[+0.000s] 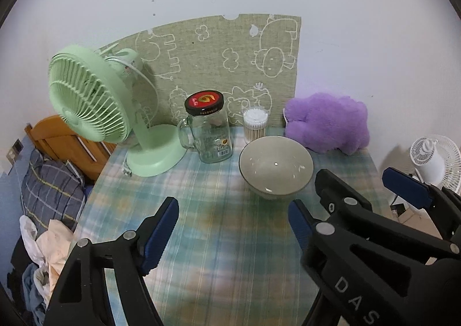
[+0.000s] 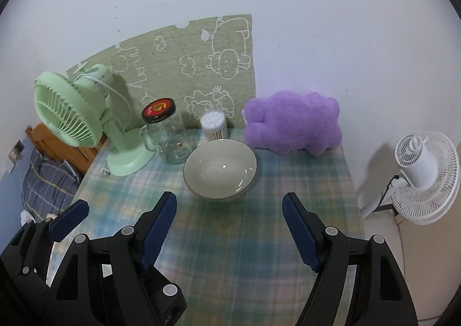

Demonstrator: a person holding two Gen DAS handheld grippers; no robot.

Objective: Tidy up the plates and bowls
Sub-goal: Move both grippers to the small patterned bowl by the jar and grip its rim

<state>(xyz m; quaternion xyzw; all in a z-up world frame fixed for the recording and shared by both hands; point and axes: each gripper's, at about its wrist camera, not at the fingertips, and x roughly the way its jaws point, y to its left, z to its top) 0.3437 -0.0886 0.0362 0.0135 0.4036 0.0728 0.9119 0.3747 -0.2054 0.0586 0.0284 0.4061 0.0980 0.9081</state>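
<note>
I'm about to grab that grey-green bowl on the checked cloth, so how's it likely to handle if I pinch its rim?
The bowl looks glazed, with bright glints inside, so it is probably stiff, fairly heavy and breakable. That glossy surface may slip between the fingers. It seems to narrow toward its base, so a push at the rim might tip it rather than slide it on the tablecloth.

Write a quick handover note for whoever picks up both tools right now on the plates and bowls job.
Left tool: open, nothing between its fingers, above the checked tablecloth.
Right tool: open, empty, beside the left one.
Bowl: upright and empty on the cloth, ahead of both tools, in front of the glass jar and the cotton swab tub.
Done: nothing visibly gripped or stacked.
Left: grasp the bowl; no plates in view.
</note>
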